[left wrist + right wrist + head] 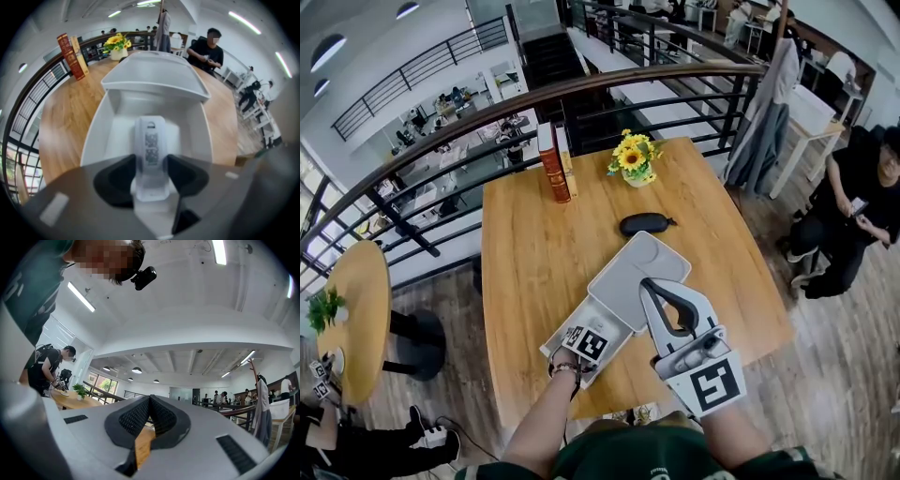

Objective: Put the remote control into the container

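Over container (pixel 96 136), remote control (pixel 150 138) in left gripper (pixel 151 160), near rim hidden

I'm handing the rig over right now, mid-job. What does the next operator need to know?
Left gripper: shut on the remote control, holding it inside the open white container. I can't tell if it touches the bottom.
Right gripper: shut, empty, to the container's right.
Lid: rests over the container's far end.
Done: remote is in the container.
Left: release it and withdraw.
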`<action>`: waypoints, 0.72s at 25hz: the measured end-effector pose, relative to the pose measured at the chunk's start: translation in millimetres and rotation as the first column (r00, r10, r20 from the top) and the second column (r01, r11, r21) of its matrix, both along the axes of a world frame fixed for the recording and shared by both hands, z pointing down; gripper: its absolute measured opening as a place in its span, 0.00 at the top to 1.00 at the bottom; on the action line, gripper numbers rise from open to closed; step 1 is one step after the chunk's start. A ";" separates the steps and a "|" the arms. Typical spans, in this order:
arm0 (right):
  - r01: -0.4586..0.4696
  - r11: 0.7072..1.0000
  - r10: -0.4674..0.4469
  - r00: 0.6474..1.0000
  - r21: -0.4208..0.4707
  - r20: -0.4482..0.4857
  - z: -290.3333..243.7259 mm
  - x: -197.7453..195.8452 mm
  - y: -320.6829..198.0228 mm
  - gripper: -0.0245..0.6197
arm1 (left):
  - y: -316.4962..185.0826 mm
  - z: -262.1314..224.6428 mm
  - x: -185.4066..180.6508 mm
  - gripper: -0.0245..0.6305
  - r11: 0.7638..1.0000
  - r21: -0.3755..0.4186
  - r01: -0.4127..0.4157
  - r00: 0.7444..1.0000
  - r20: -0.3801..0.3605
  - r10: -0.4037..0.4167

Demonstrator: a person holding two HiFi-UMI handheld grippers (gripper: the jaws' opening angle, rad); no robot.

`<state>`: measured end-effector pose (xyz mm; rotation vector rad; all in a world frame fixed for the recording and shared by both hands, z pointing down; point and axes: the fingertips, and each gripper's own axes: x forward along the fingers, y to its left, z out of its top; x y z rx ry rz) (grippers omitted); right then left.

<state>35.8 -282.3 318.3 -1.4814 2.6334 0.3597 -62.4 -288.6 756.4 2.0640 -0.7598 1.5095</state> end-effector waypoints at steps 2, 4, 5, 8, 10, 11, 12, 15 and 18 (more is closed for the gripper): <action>-0.002 1.000 0.002 1.000 -0.003 -0.001 0.7 1.3 -0.5 0.94 | -0.7 0.6 0.9 0.63 1.000 0.006 0.000 1.000 -0.001 0.000; -0.003 1.000 0.003 1.000 -0.005 -0.002 1.4 2.0 -0.4 0.94 | -1.5 0.9 1.6 0.63 1.000 0.007 0.001 1.000 -0.004 -0.001; -0.003 1.000 0.003 1.000 -0.007 -0.001 1.7 2.3 -0.2 0.94 | -1.7 1.3 1.5 0.63 1.000 0.006 0.001 1.000 -0.002 -0.001; -0.002 1.000 0.002 1.000 -0.012 0.003 4.0 3.5 0.1 0.94 | -1.4 4.3 1.2 0.63 1.000 0.003 0.003 1.000 0.000 -0.003; -0.002 1.000 0.002 1.000 -0.016 0.003 5.1 4.3 0.2 0.94 | -1.8 5.6 1.2 0.63 1.000 0.003 0.005 1.000 -0.003 -0.005; -0.002 1.000 0.002 1.000 -0.015 0.003 4.7 4.6 0.3 0.94 | -1.9 5.6 1.5 0.63 1.000 0.003 0.002 1.000 -0.003 -0.002; -0.002 1.000 0.002 1.000 -0.014 0.004 4.2 4.8 0.6 0.94 | -1.7 5.5 1.7 0.63 1.000 0.001 -0.002 1.000 -0.003 0.002; 0.000 1.000 0.000 1.000 -0.013 0.005 4.6 5.1 1.5 0.94 | -0.9 6.6 1.2 0.63 1.000 -0.017 0.012 1.000 -0.016 -0.012; 0.000 1.000 0.000 1.000 -0.013 0.004 5.3 4.8 1.6 0.94 | -1.3 8.4 -0.4 0.63 0.999 -0.028 0.023 0.999 -0.030 -0.024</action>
